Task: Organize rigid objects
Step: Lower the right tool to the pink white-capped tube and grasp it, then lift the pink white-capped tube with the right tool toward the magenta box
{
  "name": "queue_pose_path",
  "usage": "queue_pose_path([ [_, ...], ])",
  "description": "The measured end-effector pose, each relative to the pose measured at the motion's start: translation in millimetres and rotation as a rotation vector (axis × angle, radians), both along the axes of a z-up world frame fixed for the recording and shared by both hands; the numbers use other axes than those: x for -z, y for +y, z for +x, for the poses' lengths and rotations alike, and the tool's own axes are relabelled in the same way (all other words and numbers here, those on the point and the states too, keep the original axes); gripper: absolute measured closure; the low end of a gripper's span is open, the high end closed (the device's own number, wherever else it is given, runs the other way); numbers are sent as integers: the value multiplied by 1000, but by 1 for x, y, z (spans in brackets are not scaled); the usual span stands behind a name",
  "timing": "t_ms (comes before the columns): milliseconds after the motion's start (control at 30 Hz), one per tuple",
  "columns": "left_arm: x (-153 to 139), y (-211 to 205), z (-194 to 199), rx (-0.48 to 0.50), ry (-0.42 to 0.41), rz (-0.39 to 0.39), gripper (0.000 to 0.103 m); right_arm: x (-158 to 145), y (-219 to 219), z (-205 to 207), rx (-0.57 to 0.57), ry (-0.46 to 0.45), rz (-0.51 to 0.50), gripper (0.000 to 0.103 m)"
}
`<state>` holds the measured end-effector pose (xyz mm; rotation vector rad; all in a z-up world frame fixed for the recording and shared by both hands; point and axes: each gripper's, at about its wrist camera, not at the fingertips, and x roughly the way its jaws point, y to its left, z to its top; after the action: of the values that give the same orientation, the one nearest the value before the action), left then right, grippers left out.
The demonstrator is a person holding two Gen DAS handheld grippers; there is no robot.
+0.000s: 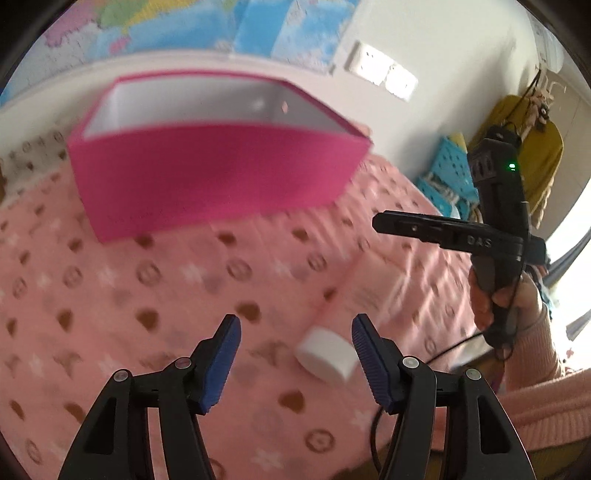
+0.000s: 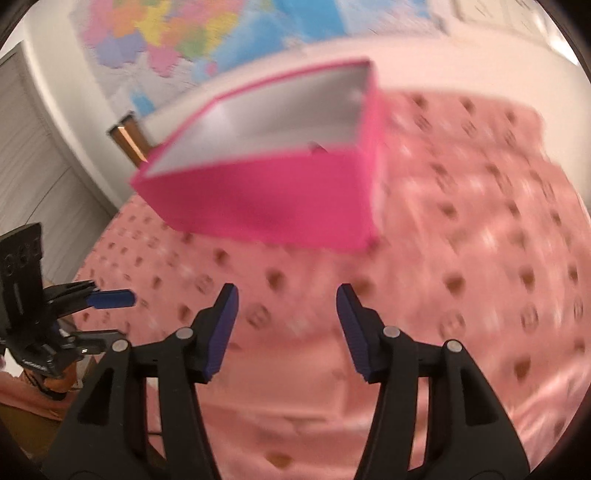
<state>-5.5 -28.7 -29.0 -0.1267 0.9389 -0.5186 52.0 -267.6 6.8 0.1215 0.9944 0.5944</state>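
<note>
An open pink box with a white inside stands on the pink patterned blanket. It also shows in the right wrist view. A pink tube with a white cap lies on the blanket just ahead of my left gripper, by its right finger. My left gripper is open and empty. My right gripper is open and empty, above the blanket in front of the box. The right gripper's body also shows in the left wrist view, held up at the right.
A map hangs on the wall behind the box. A blue basket and a yellow garment are at the far right. The left gripper's blue fingertip shows at the left of the right wrist view.
</note>
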Motion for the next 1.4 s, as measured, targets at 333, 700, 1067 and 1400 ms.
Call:
queue_pose_path([
  [333, 19, -18, -16, 47, 97, -18, 42, 31, -25, -15, 42, 86, 6, 46],
  [700, 20, -22, -18, 29, 117, -1, 60, 31, -11, -25, -9, 86, 32, 45],
  [1067, 14, 1, 3, -85, 84, 26, 60, 31, -5, -29, -15, 111, 127, 44],
  [1400, 17, 7, 3, -101, 89, 29, 60, 35, 2, -31, -38, 120, 126, 44],
])
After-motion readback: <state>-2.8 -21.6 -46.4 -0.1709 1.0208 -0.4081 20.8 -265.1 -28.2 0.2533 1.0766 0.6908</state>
